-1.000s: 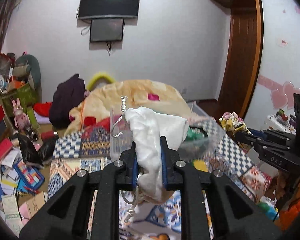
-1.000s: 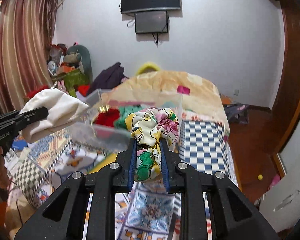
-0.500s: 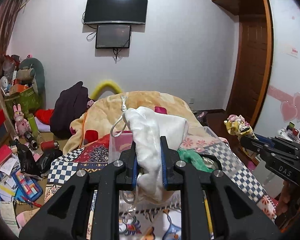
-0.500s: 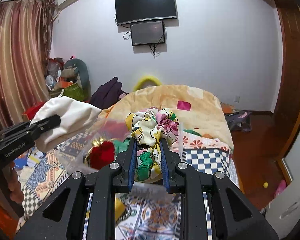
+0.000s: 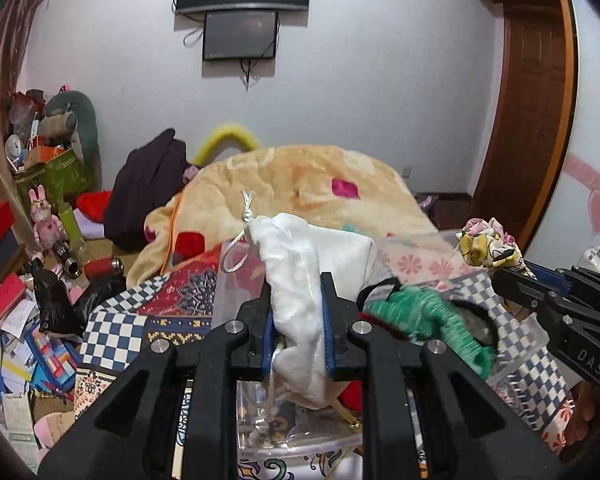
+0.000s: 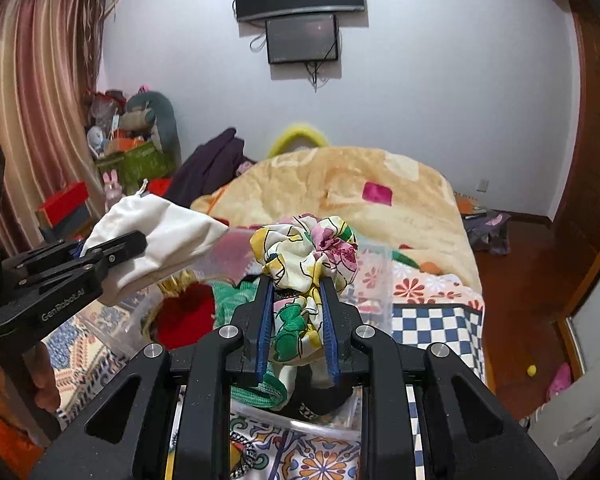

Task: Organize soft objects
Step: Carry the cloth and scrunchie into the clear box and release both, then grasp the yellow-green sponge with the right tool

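Note:
My left gripper point(image 5: 296, 280) is shut on a white drawstring pouch point(image 5: 300, 268) and holds it above a clear plastic bin point(image 5: 512, 372). The pouch also shows in the right wrist view point(image 6: 160, 236), at the left. My right gripper point(image 6: 297, 286) is shut on a flowered fabric scrunchie point(image 6: 308, 248) over the same bin point(image 6: 376, 300). The scrunchie shows in the left wrist view point(image 5: 488, 244) at the right. In the bin lie a green knitted item point(image 5: 432, 316) and a red soft item point(image 6: 186, 316).
The bin stands on a patterned bedcover point(image 5: 112, 332). A yellow blanket point(image 5: 300, 188) lies heaped behind it. Clutter of boxes and toys point(image 5: 28, 280) covers the floor at the left. A wooden door point(image 5: 532, 120) is at the right.
Both grippers have moved forward and down toward the bin, each still gripping its item. The bin's contents now lie right under the fingers.

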